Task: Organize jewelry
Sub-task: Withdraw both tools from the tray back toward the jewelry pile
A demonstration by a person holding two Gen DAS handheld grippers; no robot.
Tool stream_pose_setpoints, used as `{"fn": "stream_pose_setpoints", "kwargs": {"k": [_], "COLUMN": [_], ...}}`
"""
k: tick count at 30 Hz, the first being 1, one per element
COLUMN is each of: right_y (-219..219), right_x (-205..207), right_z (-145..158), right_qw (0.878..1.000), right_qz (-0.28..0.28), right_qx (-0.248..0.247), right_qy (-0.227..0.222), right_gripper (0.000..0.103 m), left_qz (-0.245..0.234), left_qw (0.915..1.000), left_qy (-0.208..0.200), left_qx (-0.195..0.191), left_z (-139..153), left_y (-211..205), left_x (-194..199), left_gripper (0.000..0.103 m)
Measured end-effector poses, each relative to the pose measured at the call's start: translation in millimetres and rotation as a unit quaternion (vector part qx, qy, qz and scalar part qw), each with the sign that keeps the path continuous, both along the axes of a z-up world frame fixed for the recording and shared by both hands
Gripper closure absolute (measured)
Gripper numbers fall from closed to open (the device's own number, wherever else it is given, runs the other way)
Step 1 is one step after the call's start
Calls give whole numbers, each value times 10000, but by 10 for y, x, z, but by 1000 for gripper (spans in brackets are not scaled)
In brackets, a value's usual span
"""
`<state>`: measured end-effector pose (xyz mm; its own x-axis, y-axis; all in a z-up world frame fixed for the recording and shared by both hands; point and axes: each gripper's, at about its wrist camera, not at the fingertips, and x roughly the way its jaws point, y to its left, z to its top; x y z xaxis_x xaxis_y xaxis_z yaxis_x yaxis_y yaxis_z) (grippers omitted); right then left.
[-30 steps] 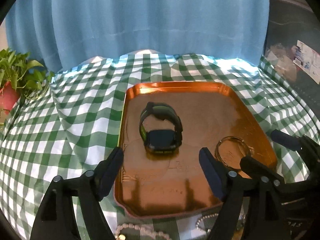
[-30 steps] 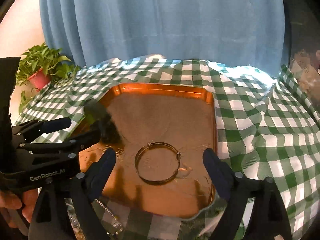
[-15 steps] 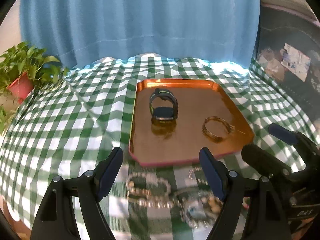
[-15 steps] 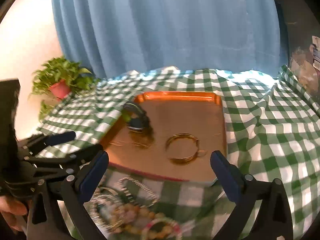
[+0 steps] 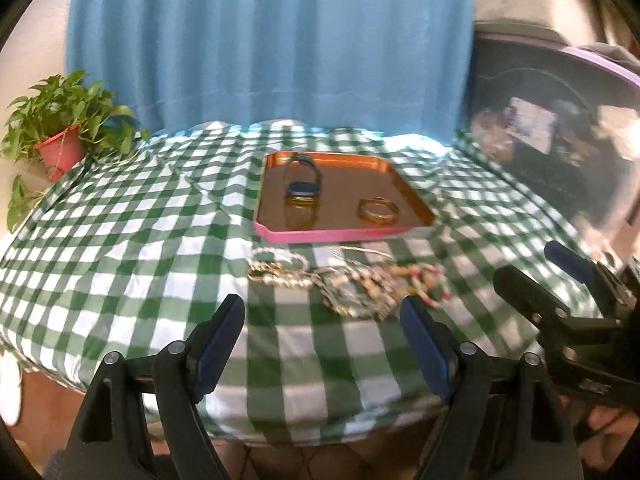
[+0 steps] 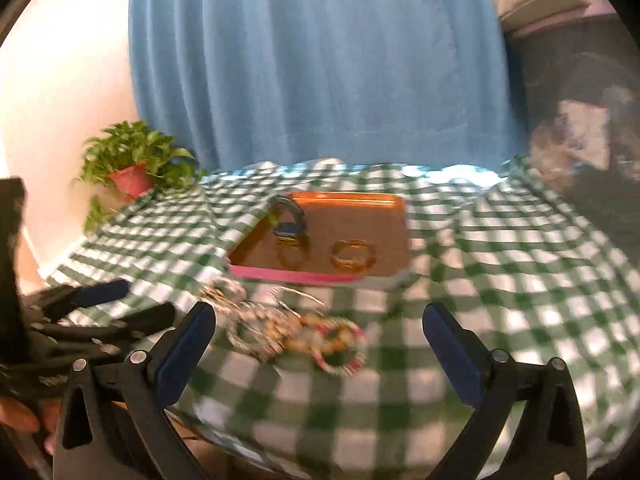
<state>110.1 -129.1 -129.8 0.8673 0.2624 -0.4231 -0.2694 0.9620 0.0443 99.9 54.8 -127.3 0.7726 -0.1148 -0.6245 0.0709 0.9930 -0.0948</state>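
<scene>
A copper tray (image 5: 344, 235) with a pink front rim lies on the green checked cloth. In it a dark smartwatch (image 5: 303, 184) stands on its strap and a gold bangle (image 5: 377, 210) lies flat. A tangled pile of bracelets and bead chains (image 5: 352, 280) lies on the cloth in front of the tray. My left gripper (image 5: 320, 312) hovers near the table's front edge, short of the pile; its jaws are opening with nothing between them. My right gripper (image 6: 318, 316) stands wide open and empty, just short of the pile (image 6: 288, 328), beside the left gripper (image 6: 144, 300).
A potted plant (image 5: 64, 140) in a red pot stands at the table's far left corner. A blue curtain (image 5: 272, 40) hangs behind the table. Dark, blurred clutter (image 5: 532, 128) fills the right side. The cloth's front edge (image 5: 280, 428) drops off just below my grippers.
Both grippers have pulled back from over the tray to the table's front edge. The watch and bangle stay in the tray, and the jewelry pile has come into view. The right jaws have widened.
</scene>
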Motion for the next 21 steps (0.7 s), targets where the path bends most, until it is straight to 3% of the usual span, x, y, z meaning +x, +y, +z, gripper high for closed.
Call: {"fn": "stream_pose_setpoints", "kwargs": {"k": [2, 8, 12, 17, 21], "right_y": [-36, -136, -138, -258, -275], "right_x": [-148, -334, -357, -257, -36], "right_z": [-17, 14, 8, -54, -163], "right_qw": [9995, 9991, 9987, 9986, 9988], "right_qz": [-136, 332, 426, 301, 326], "right_qx": [-147, 31, 40, 405, 299], "right_qy": [-246, -273, -292, -177, 206], "right_gripper": [0, 0, 0, 0, 0], "left_qz": [12, 285, 233, 1, -332], "left_qw": [10000, 9990, 9976, 9983, 9993], "left_qy": [-53, -280, -596, -551, -108], "left_qx": [53, -196, -254, 170, 95], "left_z": [27, 131, 157, 43, -123], "left_y": [-21, 28, -26, -148, -138], "left_x": [-103, -292, -310, -201, 19], "left_gripper": [11, 0, 0, 0, 0]}}
